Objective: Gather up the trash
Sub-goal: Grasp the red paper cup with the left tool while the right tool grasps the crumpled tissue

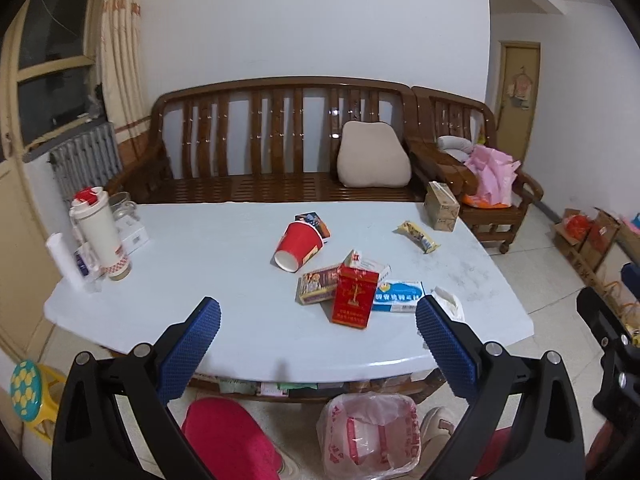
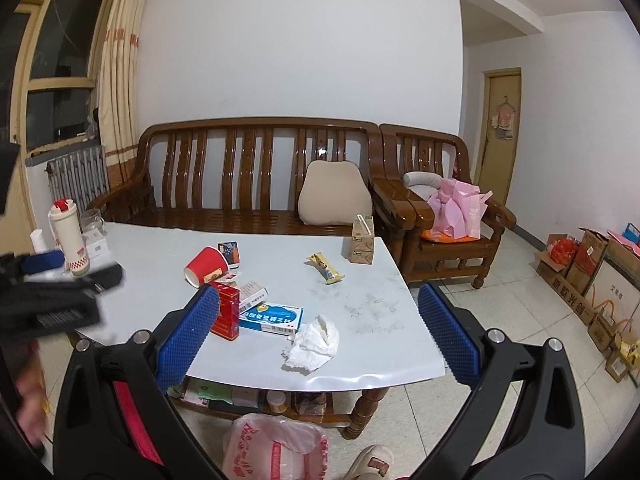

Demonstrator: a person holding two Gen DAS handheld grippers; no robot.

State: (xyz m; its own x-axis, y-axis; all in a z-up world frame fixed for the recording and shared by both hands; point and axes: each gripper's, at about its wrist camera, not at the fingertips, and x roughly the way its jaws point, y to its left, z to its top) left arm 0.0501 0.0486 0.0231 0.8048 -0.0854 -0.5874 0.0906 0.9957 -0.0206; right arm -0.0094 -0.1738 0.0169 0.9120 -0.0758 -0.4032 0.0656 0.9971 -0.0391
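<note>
Both tongs are hovering over the near edge of the white tabletop (image 1: 224, 248), spread wide and gripping nothing: the left tongs (image 1: 318, 320) and the right tongs (image 2: 318, 320).

The trash is lying mid-tabletop. A red paper cup (image 1: 298, 246) is tipped on its side, mouth toward 7 o'clock. At 5 o'clock from it a red cigarette pack (image 1: 354, 296) is leaning on other small boxes, with a blue-and-white box (image 2: 272, 318) just beside it; its print is too small to read. A crumpled tissue (image 2: 314, 344) is sitting near the front right edge, and a yellow snack wrapper (image 1: 418, 236) is lying apart toward 2 o'clock.

Bare surface is stretching across the left half, up to a white thermos (image 1: 100, 236) at the 9 o'clock edge. A bag-lined bin (image 1: 370, 436) printed with red characters is standing on the floor under the near edge.
</note>
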